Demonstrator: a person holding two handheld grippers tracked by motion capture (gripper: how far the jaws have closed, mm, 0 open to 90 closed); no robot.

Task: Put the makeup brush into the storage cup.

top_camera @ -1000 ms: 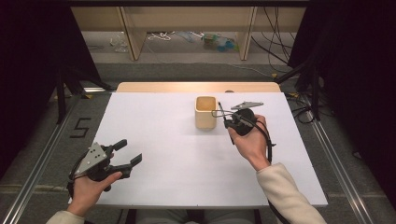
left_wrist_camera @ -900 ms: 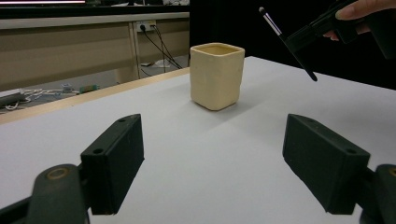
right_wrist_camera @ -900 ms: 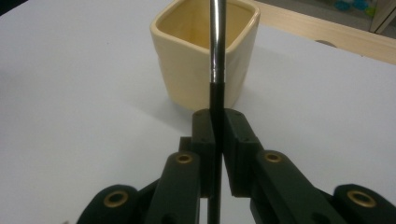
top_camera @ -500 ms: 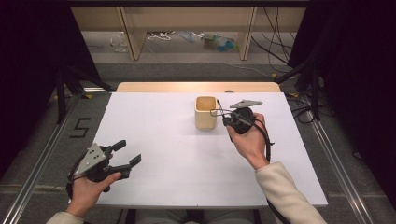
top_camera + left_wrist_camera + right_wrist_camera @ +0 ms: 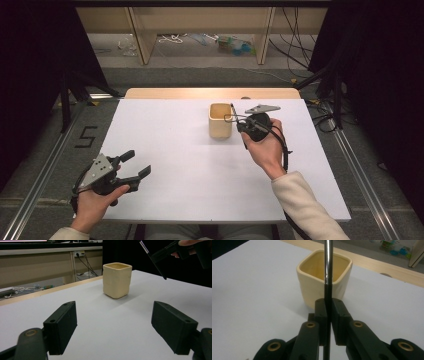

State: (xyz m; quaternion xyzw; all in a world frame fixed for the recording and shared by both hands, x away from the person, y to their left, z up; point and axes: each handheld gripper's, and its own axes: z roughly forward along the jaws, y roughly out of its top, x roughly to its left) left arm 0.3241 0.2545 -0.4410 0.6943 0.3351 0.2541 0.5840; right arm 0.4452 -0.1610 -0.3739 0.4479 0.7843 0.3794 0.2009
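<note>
across the whole middle of the high view lies the desk [image 5: 175, 150], a white top with a strip of bare wood along its far edge; dark curtains stand at both sides, and cables run over the floor beyond

near the far edge, a little right of the middle, stands the cup [image 5: 220, 120], cream, square with rounded corners, upright and open at the top; nothing can be seen inside it in the right gripper view [image 5: 324, 277]

at the near left corner the left gripper [image 5: 136, 165] hangs over the desk in the person's left hand [image 5: 97, 205], its jaws spread wide with nothing between them; in the left gripper view they frame the cup [image 5: 117, 280], which stands well apart from them

just right of the cup the right gripper [image 5: 237, 120] is clenched on a pen [image 5: 232, 109], a thin dark stick with a silvery upper part; the right gripper view shows the pen [image 5: 327, 270] pinched between the pads and running up in front of the cup's mouth, and in the high view its tip is at the cup's right rim; whether it touches the rim i cannot tell
</note>
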